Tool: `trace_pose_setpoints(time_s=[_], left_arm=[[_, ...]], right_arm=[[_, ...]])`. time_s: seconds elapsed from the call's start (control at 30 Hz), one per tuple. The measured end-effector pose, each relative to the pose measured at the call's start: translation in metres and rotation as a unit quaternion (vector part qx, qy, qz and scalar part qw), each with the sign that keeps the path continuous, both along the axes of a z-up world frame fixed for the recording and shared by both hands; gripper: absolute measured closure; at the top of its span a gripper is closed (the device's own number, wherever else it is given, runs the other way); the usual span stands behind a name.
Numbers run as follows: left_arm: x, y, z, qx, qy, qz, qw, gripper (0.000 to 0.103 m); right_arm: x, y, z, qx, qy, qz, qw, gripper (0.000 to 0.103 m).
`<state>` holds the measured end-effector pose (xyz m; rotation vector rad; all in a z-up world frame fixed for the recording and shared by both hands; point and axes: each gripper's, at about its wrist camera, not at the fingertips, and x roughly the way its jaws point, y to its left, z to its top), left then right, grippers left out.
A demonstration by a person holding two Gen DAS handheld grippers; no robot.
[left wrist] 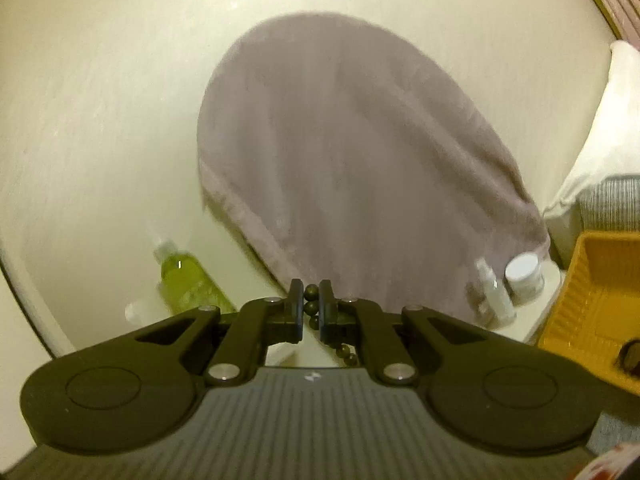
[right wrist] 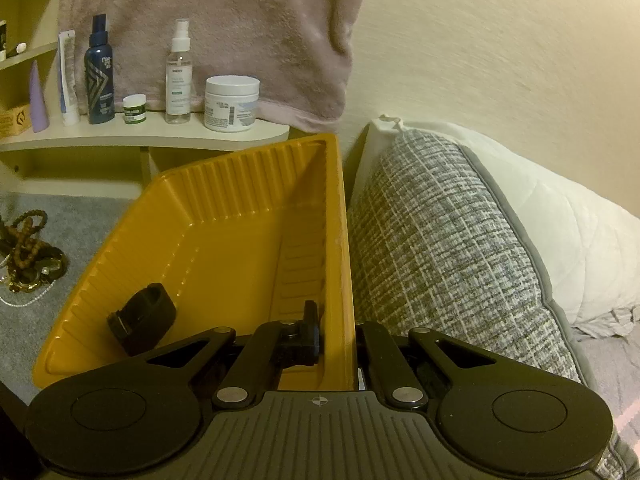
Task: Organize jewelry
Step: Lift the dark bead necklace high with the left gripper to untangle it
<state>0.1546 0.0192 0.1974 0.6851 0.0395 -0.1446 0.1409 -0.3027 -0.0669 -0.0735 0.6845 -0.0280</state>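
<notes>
Left gripper (left wrist: 311,309) jaws clenching dark bead strand (left wrist: 313,307), lifted left of yellow bin (right wrist: 224,240). Right gripper (right wrist: 335,336) jaws clamping bin's right wall, steadying it. Carrying beads over rim slowly, letting dangling tail clear before releasing.

Dark bead strand (left wrist: 312,307) between left gripper (left wrist: 311,306) pads (towel (left wrist: 352,168) behind)

This is a bedroom in a home. A white pillow (right wrist: 560,240) and a grey woven cushion (right wrist: 440,240) lie just right of the yellow tray (right wrist: 240,216). Behind the tray, a shelf (right wrist: 160,134) carries toiletry bottles (right wrist: 178,76) and a cream jar (right wrist: 231,103), under a hanging towel (right wrist: 240,20).
</notes>
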Motion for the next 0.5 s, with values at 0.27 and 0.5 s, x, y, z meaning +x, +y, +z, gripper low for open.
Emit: trace_pose_setpoints(time_s=[0.27, 0.5], left_arm=[[0.003, -0.025, 0.037, -0.026, -0.023, -0.042, 0.9985, 0.097], [0.004, -0.051, 0.063, -0.061, -0.023, -0.092, 0.9936, 0.097]], right_arm=[[-0.001, 0.000, 0.000, 0.001, -0.002, 0.001, 1.000, 0.100], [-0.002, 0.001, 0.001, 0.002, -0.003, 0.000, 1.000, 0.100]])
